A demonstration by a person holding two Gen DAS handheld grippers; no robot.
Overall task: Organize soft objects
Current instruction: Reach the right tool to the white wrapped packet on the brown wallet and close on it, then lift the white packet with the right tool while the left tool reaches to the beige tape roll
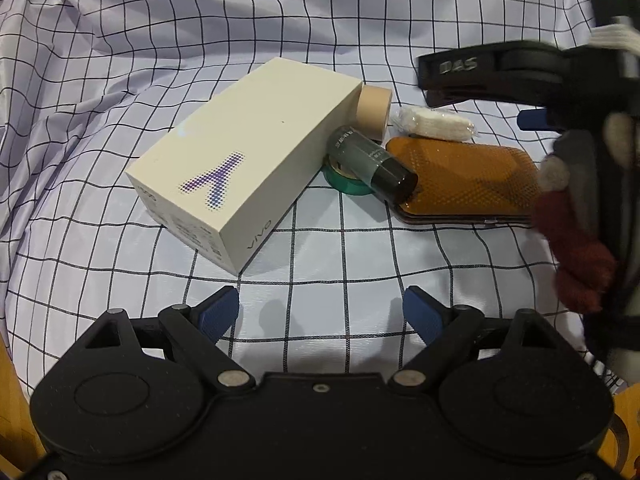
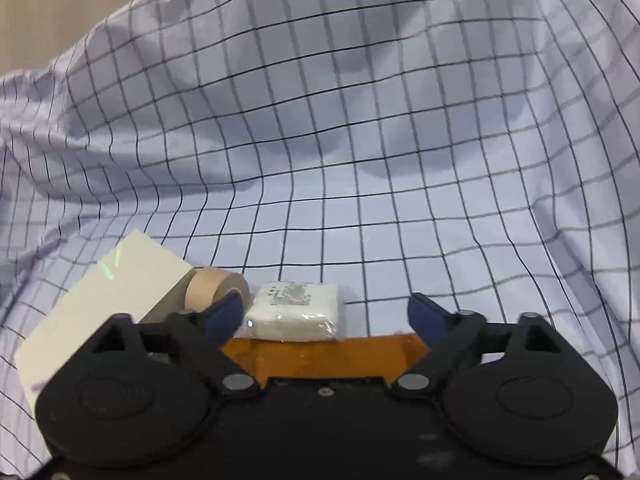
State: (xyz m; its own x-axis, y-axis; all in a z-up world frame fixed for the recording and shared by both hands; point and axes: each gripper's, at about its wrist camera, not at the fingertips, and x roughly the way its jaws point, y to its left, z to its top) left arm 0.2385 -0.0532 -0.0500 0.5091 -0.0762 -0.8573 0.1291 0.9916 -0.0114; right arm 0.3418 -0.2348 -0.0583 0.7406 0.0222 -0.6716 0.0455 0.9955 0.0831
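Observation:
A white wrapped gauze pack (image 1: pixel 436 122) (image 2: pixel 298 312) lies on the checked cloth beside a beige tape roll (image 1: pixel 374 110) (image 2: pixel 216 286), behind an orange case (image 1: pixel 468 180) (image 2: pixel 320 354). A dark bottle (image 1: pixel 372 162) leans on a green tape roll (image 1: pixel 344 184) against a white phone box (image 1: pixel 244 168) (image 2: pixel 108 300). My left gripper (image 1: pixel 322 314) is open and empty, hovering in front of the box. My right gripper (image 2: pixel 326 316) is open, above the orange case, with the gauze pack just ahead between its fingers; it shows in the left wrist view (image 1: pixel 528 120).
The checked cloth (image 2: pixel 360 140) covers the surface and rises in folds at the back and sides. A gloved hand with red and grey fabric (image 1: pixel 572 248) holds the right gripper at the right edge of the left wrist view.

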